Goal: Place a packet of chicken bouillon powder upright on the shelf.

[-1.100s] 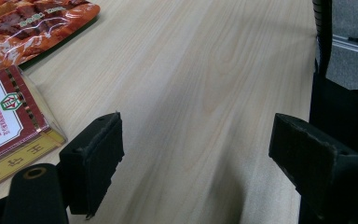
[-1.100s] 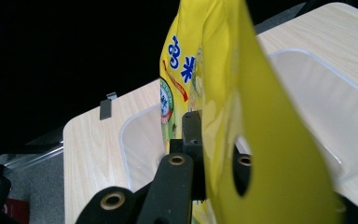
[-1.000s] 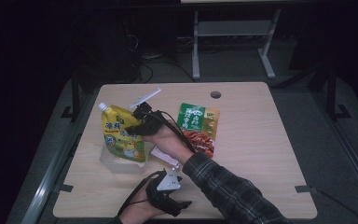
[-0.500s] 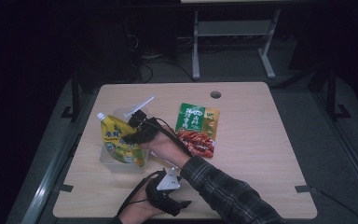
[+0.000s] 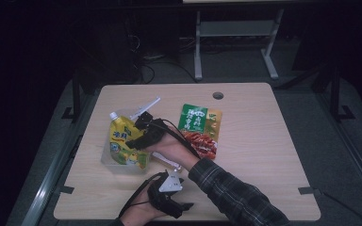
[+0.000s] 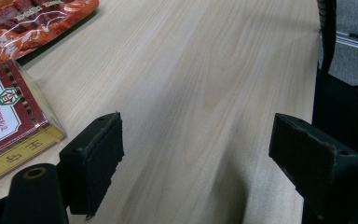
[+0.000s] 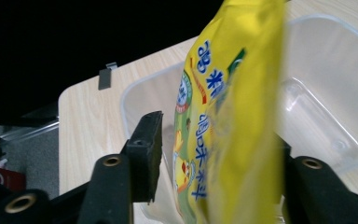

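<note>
High view: a pale wooden table [image 5: 264, 155] carries a clear plastic container [image 5: 107, 160] at its left side, and a yellow spouted pouch [image 5: 122, 143] lies in that container, its white cap pointing toward the far edge. The right gripper [image 5: 136, 137], held by a hand in a plaid sleeve [image 5: 235, 195], reaches across the table to the pouch's right edge. Right gripper view: the two black jaws rise on either side of the yellow spouted pouch [image 7: 228, 116], which stands between them inside the clear plastic container [image 7: 317, 93]; the left pad stands apart from the pouch with a visible gap, while the right pad is hidden behind the pouch, so contact on that side cannot be told. The jaws have just been opening, with the pouch between them and no longer pinched. A red and green snack packet [image 5: 200, 129] lies flat just to the right of the right hand, and a white strip-like piece [image 5: 143, 107] lies beyond the pouch. The left gripper [image 5: 186, 206] rests near the table's near edge, close to the person. Left gripper view: its jaws stand wide apart over bare wood [image 6: 205, 93], with nothing between them; the corner of a red and gold printed box [image 6: 9, 121] lies just to the left, and the snack packet [image 6: 23, 18] beyond it.
</note>
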Available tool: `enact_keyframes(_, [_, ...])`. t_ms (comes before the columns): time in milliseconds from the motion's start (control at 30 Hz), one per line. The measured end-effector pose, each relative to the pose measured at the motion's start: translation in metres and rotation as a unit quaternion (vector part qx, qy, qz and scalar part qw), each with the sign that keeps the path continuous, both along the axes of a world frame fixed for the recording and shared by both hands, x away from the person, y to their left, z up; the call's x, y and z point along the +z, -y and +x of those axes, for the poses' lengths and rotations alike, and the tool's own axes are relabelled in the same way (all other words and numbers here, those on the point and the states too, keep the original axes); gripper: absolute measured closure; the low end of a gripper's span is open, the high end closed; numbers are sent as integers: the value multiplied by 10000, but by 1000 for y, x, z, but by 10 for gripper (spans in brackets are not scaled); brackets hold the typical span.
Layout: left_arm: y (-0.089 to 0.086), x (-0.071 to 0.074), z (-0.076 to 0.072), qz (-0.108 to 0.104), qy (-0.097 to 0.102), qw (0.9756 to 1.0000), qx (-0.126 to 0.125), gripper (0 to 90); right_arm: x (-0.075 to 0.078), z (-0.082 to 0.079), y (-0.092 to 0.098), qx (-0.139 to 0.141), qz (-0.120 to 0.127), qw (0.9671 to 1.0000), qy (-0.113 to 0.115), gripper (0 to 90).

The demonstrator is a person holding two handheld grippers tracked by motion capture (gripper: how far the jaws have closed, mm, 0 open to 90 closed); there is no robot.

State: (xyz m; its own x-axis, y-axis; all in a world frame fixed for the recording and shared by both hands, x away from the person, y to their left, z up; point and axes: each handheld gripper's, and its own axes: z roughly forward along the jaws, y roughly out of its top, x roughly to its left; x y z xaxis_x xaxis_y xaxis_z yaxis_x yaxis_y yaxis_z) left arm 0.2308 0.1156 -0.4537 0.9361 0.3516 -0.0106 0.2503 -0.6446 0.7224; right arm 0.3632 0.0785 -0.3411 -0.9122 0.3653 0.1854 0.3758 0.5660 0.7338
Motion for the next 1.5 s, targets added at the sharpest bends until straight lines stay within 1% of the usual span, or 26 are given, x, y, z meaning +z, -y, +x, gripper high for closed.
enact_keyframes(33, [0, 0, 0, 6, 8, 10000, -15, 170, 0, 0, 1, -8, -10, 10000, 8, 490])
enact_keyframes(100, [0, -1, -1, -37, -63, 10000, 13, 170, -1, 1, 2, -52, -18, 10000, -15, 483])
enact_keyframes(167, [0, -1, -1, -41, -74, 10000, 12, 170, -2, 2, 4, -76, 3, 10000, 58, 502])
enact_keyframes(200, [0, -1, 0, -31, -54, 10000, 1, 170, -1, 2, 5, -100, 30, 9999, 65, 539])
enact_keyframes(233, [0, -1, 1, -18, -14, 10000, -34, 170, 0, 3, 7, -129, 72, 9999, 66, 612])
enact_keyframes(267, [0, -1, 0, -40, -58, 10000, -1, 170, 2, 4, 10, -186, 142, 9997, 115, 696])
enact_keyframes(333, [-1, 0, 2, 25, 11, 10000, -59, 170, 6, 4, 14, -297, 329, 9990, -3, 834])
enact_keyframes(367, [-1, 0, 1, 25, 6, 10000, -57, 170, 6, 4, 15, -311, 345, 9989, -27, 875])
enact_keyframes(433, [-1, 0, 1, 19, -2, 10000, -51, 170, 6, 4, 16, -297, 331, 9990, 60, 894])
enact_keyframes(467, [-1, 0, 1, 22, -7, 10000, -47, 170, 6, 3, 16, -282, 369, 9989, 59, 896])
enact_keyframes(567, [0, -1, 1, -37, -14, 10000, -19, 170, 7, -2, 15, -245, 449, 9985, 169, 898])
enact_keyframes(633, [0, -1, 1, -36, -17, 10000, 4, 170, 9, -6, 14, -264, 496, 9983, 180, 899])
enact_keyframes(667, [0, -1, 1, -59, 22, 10000, 14, 170, 10, -7, 13, -270, 528, 9980, 219, 899])
enact_keyframes(700, [0, -1, 1, -86, -11, 10000, 27, 170, 11, -9, 13, -305, 532, 9979, 215, 899])
enact_keyframes(733, [0, -1, 1, -26, 13, 10000, -1, 171, 12, -10, 12, -318, 512, 9979, 249, 899])
enact_keyframes(867, [0, 0, 1, -1, 42, 10000, -27, 170, 10, -12, 11, -405, 489, 9977, 255, 898])
enact_keyframes(933, [0, -1, 1, -60, 3, 10000, -6, 170, 9, -12, 10, -419, 466, 9978, 200, 897])
enact_keyframes(967, [0, -1, 1, -56, 7, 10000, -8, 170, 7, -12, 8, -421, 442, 9979, 227, 897])
enact_keyframes(1000, [0, -1, 1, 2, 43, 10000, -35, 170, 8, -13, 8, -422, 473, 9978, 198, 896])
enact_keyframes(1067, [0, -1, 1, 2, 45, 10000, -36, 170, 8, -13, 6, -414, 429, 9980, 205, 892])
enact_keyframes(1100, [0, -2, 1, -59, 9, 10000, -5, 170, 8, -13, 6, -414, 427, 9980, 203, 891])
enact_keyframes(1233, [0, -2, 1, -26, 10, 10000, -20, 170, 8, -11, 5, -353, 414, 9983, 192, 859])
enact_keyframes(1300, [0, -1, 1, -5, 2, 10000, -25, 170, 8, -10, 3, -275, 324, 9989, 205, 750])
enact_keyframes(1367, [0, -1, 1, -10, -15, 10000, -11, 170, 9, -9, 4, -297, 385, 9986, 228, 688])
enact_keyframes(1467, [0, -1, 1, -8, -9, 10000, -8, 170, 11, -8, 9, -326, 449, 9983, 170, 587])
enact_keyframes(1500, [-1, -2, 1, -3, -15, 10000, -20, 170, 12, -7, 11, -315, 433, 9983, 220, 558])
